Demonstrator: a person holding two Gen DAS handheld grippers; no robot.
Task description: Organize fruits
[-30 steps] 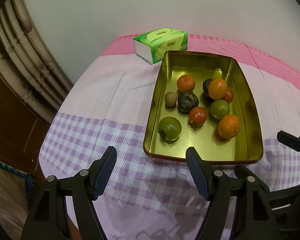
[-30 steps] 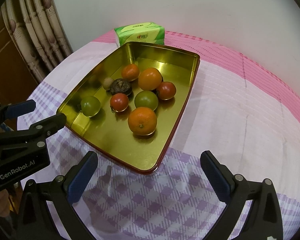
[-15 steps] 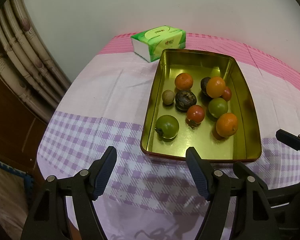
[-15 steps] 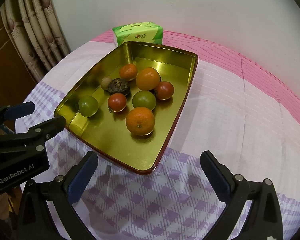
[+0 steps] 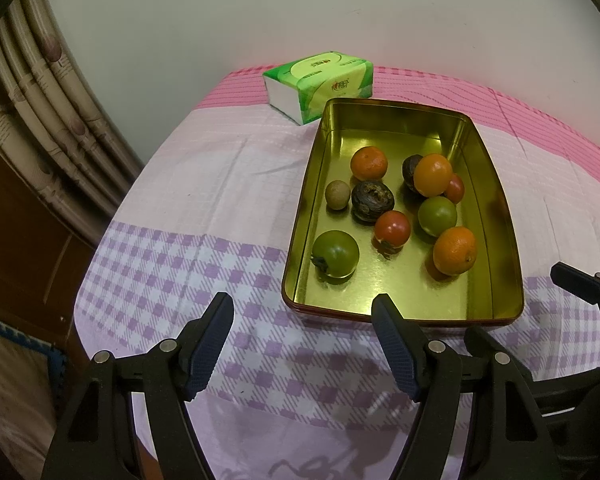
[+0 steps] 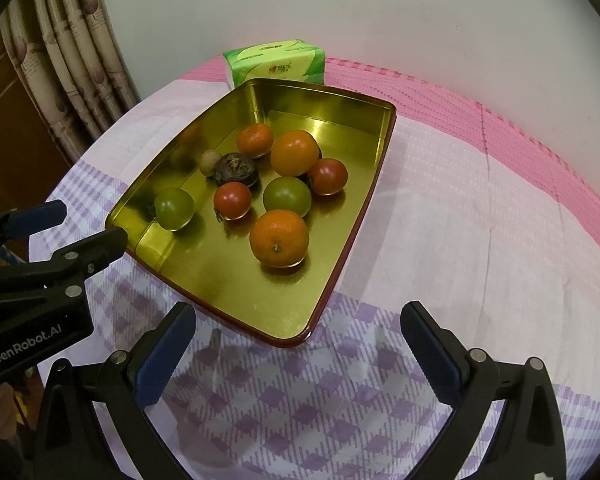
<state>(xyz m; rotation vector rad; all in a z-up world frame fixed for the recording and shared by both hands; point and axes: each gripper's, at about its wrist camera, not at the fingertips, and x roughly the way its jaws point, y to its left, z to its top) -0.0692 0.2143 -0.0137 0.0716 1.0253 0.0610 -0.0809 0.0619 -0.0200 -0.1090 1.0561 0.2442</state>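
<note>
Hovering over the pink-and-purple checked surface (image 5: 228, 184), the left gripper (image 5: 302, 346) and right gripper (image 6: 298, 354) both stand apart, empty. 9 round orange, green, red and dark fruits (image 5: 392, 210) lie in the rectangular gold metal tin (image 5: 504, 236), near the green tissue pack (image 5: 320, 82).

"GenRobot.AI" stands in pale letters on the black body of the left gripper (image 6: 56, 228), seen at the left edge of the right wrist view. The tissue pack (image 5: 320, 80) bears printing too small to read
</note>
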